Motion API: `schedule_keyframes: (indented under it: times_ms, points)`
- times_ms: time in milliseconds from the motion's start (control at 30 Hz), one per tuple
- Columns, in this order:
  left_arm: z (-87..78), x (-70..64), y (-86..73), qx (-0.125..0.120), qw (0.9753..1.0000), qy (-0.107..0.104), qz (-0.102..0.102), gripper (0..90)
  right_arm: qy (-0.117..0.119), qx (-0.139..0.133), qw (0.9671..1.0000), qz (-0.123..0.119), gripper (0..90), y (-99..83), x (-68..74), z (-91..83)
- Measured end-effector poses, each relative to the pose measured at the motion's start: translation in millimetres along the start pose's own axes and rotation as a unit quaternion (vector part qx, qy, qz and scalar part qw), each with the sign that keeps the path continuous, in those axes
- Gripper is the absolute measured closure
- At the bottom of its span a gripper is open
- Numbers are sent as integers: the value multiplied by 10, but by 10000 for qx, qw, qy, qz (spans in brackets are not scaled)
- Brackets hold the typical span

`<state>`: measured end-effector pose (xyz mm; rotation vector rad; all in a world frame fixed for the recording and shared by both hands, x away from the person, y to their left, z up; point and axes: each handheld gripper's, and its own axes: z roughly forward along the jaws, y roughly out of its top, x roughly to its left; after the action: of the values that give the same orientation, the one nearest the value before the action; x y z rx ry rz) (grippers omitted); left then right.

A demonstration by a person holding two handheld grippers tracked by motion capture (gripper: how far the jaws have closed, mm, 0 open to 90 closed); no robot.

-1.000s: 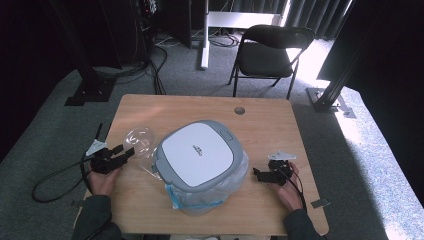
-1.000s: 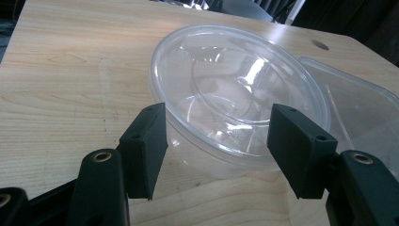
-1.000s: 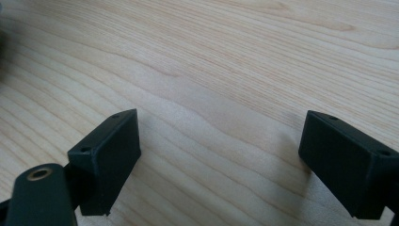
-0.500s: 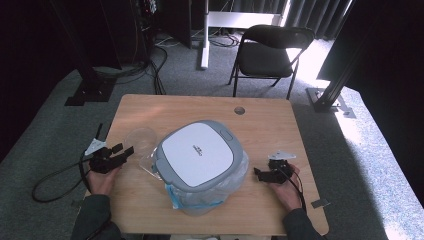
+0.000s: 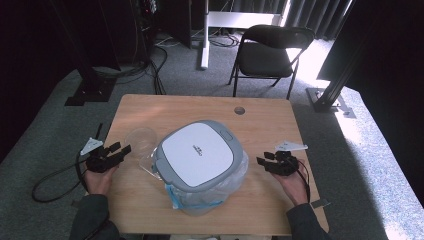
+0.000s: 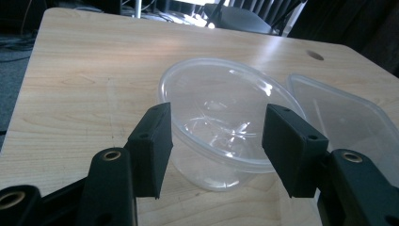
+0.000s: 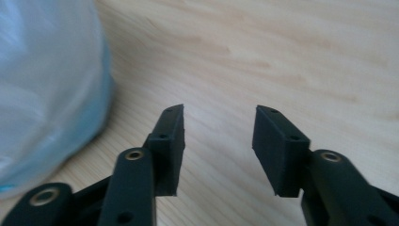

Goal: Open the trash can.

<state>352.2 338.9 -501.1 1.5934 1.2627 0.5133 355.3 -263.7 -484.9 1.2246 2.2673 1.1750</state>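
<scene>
a: high view, item one?
b: left gripper [image 5: 121, 149], black, held low at the table's [image 5: 190, 107] left edge, jaws apart and pointing right toward a clear plastic bowl [image 5: 140, 138]. the left hand [image 5: 100, 179] comes up from the bottom, forearm in a dark sleeve.

a: item two?
b: right gripper [image 5: 259, 161], black, near the table's right edge, jaws apart and pointing left at the bin [image 5: 201, 153]. grey three-cornered plate on top. the right hand [image 5: 292, 184] lies behind it, palm low on the wood.

a: the centre piece?
b: rounded-square bin lid, white top panel in a grey rim, sitting over a clear bag [image 5: 200, 197] with blue edging. pale wood-grain table, round cable hole [image 5: 240, 110] at the far side. a black folding chair [image 5: 268, 54] beyond, on grey carpet.

a: left gripper view?
b: left gripper [image 6: 216, 127], two matte black rectangular pads, well apart, gripping nothing. the clear plastic bowl [image 6: 226, 117] stands upright on the table just past them, round, thin-walled, glossy with highlights. a flat clear lid [image 6: 348, 117] lies beside it at the right.

a: right gripper view?
b: right gripper [image 7: 219, 117], same black pads, spread open, empty, hovering just above bare wood. the bag's crinkled translucent wall [image 7: 47, 89], pale blue, at the left, apart from the near pad.
</scene>
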Motion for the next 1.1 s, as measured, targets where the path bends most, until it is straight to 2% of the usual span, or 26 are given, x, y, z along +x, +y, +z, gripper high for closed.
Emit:
schedule_keyframes:
  times_ms: [67, 100, 333, 500, 567, 600, 633, 767, 833, 1100]
  points:
    - [0, -4, 2, 0, 10000, -20, -12, 447, 139, -115, 9997, -141, 631, 158, 36, -77]
    - [-1, -7, 2, 16, 10000, -44, -16, 447, 139, -115, 9997, -141, 631, 158, 36, -77]
    - [-17, -53, 30, 59, 9998, -173, 54, 487, 438, -339, 9975, -428, 819, 537, 150, -230]
    - [-9, -89, 39, 124, 9995, -249, 129, 506, 524, -483, 9950, -705, 897, 809, 286, -359]
    - [-6, -108, 46, 158, 9994, -273, 174, 513, 535, -536, 9944, -737, 898, 857, 304, -380]
    - [-5, -114, 46, 163, 9993, -285, 182, 523, 653, -642, 9925, -808, 900, 976, 346, -440]
    - [-5, -119, 47, 176, 9992, -287, 192, 527, 680, -683, 9918, -841, 900, 1014, 365, -461]
    - [3, -145, 52, 205, 9990, -300, 273, 531, 800, -786, 9894, -926, 900, 1106, 434, -517]
    - [6, -158, 55, 225, 9988, -311, 303, 531, 888, -897, 9862, -1070, 900, 1202, 532, -575]
    - [17, -190, 61, 279, 9983, -328, 400, 529, 1082, -1103, 9788, -1342, 900, 1348, 750, -653]
